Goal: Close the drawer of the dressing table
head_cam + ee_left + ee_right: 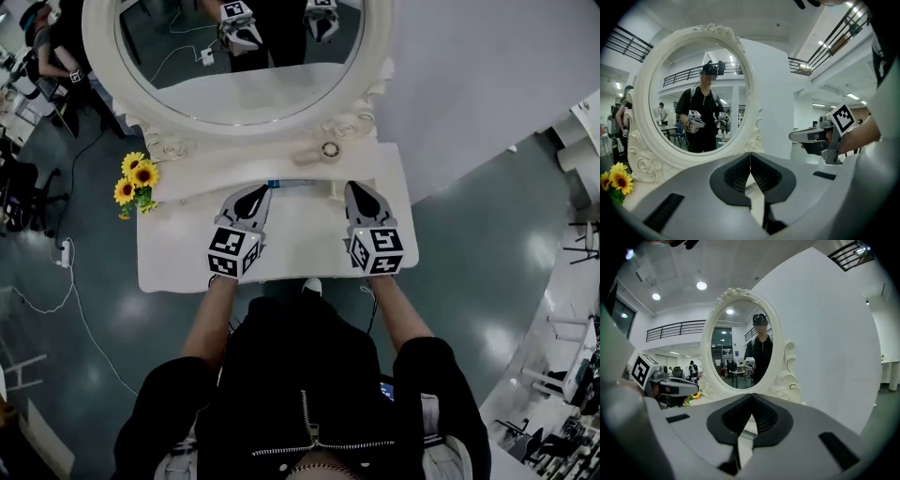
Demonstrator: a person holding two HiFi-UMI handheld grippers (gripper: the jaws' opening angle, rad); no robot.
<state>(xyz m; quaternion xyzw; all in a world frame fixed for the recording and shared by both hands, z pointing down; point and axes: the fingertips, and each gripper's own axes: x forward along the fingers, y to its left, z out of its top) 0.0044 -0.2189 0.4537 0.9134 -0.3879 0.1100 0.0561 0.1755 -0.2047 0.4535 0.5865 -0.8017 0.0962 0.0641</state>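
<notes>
Both my tongs are clenched on nothing above the white wooden dressing table [178,253]. The grey left gripper [256,192] and the grey right gripper [360,189] point toward the oval white-framed mirror [98,52]. The drawer sits under the top's near edge, showing only its small white knob [312,284]. I should lower the closed tips to its front and push squarely. No writing is readable, only the cubes' square markers.

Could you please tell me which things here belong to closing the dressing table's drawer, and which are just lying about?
For the job:
- dressing table
- left claw, shut, empty
- right claw, shut, empty

Just lying about:
- sunflowers at the table's left end
- small ring below the mirror
</notes>
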